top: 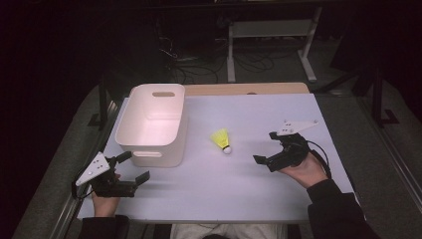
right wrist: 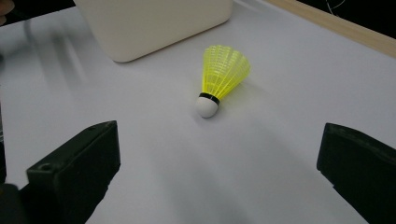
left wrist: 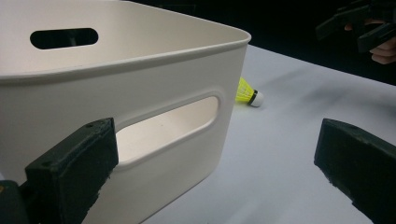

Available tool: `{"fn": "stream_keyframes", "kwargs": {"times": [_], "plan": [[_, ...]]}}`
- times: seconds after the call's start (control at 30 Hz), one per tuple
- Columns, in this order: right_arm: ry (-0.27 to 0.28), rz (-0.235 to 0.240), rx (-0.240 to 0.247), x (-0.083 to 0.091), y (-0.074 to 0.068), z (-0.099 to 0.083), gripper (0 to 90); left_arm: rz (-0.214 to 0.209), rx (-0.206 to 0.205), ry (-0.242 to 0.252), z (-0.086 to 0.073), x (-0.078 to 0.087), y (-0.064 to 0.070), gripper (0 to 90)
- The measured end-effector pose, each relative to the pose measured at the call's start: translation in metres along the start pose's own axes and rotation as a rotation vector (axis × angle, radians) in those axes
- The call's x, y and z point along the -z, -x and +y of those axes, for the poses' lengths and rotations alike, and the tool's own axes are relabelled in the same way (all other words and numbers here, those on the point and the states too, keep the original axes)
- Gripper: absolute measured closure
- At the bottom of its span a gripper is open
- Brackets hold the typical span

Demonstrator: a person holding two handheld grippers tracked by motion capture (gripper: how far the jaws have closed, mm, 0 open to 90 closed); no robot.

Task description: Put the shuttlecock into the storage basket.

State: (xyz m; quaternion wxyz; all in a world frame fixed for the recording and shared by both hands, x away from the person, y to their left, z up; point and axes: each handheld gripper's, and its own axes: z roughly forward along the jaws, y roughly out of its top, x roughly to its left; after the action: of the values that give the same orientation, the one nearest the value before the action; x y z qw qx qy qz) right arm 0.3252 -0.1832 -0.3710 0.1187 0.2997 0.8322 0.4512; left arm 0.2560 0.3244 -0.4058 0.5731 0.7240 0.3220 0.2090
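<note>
The right gripper (top: 266, 147) is held above the white tabletop (top: 278, 114) with its jaws spread wide and nothing between them. From it, the yellow shuttlecock (top: 222, 140) is found at about nine o'clock in the high view, near but apart. In the right gripper view the shuttlecock (right wrist: 219, 78) is seen ahead at twelve o'clock, lying on its side, white cork tip toward the camera and skirt pointing away.

The left gripper (top: 133, 168) is likewise held released, jaws wide apart and empty, at the near left part of the table. The white storage bin (top: 154, 124) is met at about one o'clock from it, just beyond the jaws; whether one jaw touches the wall cannot be told. In the left gripper view the bin (left wrist: 140, 93) is seen close, with a slot handle cut into the near wall and another in the far wall, and the shuttlecock (left wrist: 247, 92) is glimpsed past its corner.

The shuttlecock is lain on the bare tabletop at three o'clock of the bin, close to it, not touching.

The tabletop is matte white, with a wooden strip (top: 246, 88) exposed along the far edge. Beyond it, a dim room is seen: grey floor, loose cables (top: 199, 62), and the white legs of another table (top: 268, 45).
</note>
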Motion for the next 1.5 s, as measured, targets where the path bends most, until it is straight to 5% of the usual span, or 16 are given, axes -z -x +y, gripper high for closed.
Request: {"fn": "stream_keyframes", "kwargs": {"times": [1.5], "plan": [[-0.100,0.003,-0.025,-0.046,0.007,0.044,0.0,-0.017,0.021,0.010,0.001,-0.004,-0.001,0.0]]}}
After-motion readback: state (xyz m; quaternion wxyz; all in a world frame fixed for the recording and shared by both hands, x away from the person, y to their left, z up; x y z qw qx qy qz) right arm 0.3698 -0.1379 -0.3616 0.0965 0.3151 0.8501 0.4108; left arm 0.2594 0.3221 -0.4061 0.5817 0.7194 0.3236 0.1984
